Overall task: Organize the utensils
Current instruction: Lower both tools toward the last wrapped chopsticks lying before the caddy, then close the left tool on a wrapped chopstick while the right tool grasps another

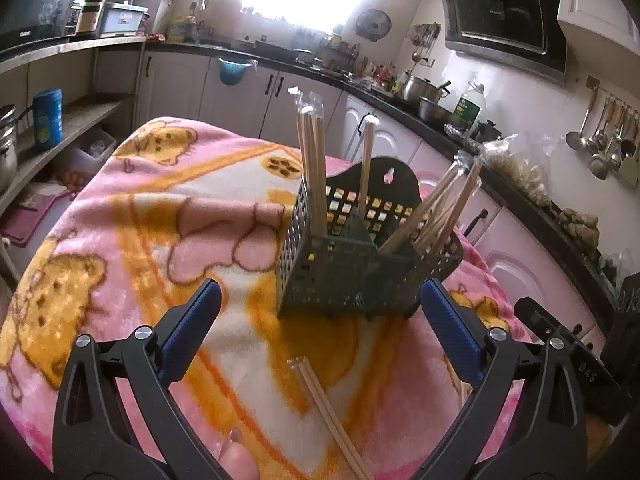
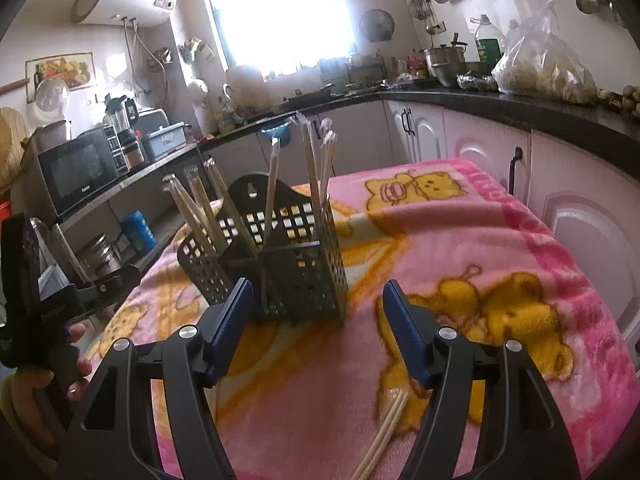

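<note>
Two handheld grippers hover over a pink cartoon-bear blanket spread across a kitchen table, mid-way through sorting wrapped chopsticks into a dark perforated utensil caddy. The caddy stands at centre frame in both wrist views, several sleeved pairs already upright or leaning in its compartments.

The left gripper has its blue-padded jaws spread wide with nothing between them; a loose bundle of chopsticks lies on the blanket in the lower centre of its frame, just below the jaws. The right gripper is likewise parted and empty, with chopstick ends visible near the bottom centre of its view. The left tool and the hand holding it show at that view's left edge.

The step in hand appears to be picking up the remaining sticks. Done well, that means lowering the pads astride the bundle across its width, closing squarely so the pair does not scissor apart, then lifting clear of the soft fabric before tipping it upright over a free compartment.

Legible writing is scarce: the microwave at left carries a maker's mark too blurred to read.
</note>
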### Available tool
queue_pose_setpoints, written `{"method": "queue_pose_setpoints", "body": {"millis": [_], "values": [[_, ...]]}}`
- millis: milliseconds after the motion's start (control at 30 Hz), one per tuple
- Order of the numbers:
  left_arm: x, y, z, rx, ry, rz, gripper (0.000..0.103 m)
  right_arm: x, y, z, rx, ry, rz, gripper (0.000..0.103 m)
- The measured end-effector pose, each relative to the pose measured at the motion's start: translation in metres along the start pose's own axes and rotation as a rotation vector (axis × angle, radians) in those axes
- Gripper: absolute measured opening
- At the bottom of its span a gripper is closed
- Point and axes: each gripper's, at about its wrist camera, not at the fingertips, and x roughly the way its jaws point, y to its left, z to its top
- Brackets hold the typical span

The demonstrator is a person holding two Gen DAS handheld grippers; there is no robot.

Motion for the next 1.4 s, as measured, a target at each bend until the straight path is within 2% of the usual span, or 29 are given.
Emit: {"method": "queue_pose_setpoints", "body": {"millis": [400,900,1033,1233,1400], "values": [[0.007,-0.003,-0.021,0.005,0.074,-0.005,0.091,0.000,-0.009,-0.026,0.015,0.085,-0.017,0.065],[0.039,-0.005,-0.057,-0.002,0.263,-0.042,0.091,0.014,-0.039,-0.060,0.082,0.266,-0.052,0.065],[0.047,-0.004,-0.064,-0.016,0.303,-0.050,0.091,0.021,-0.046,-0.065,0.104,0.324,-0.061,0.060],[0.058,0.002,-0.074,-0.078,0.380,-0.103,0.070,0.038,-0.055,-0.071,0.144,0.419,-0.049,0.048],[0.067,0.003,-0.075,-0.087,0.401,-0.085,0.058,0.051,-0.054,-0.069,0.143,0.467,-0.050,0.043]]}}
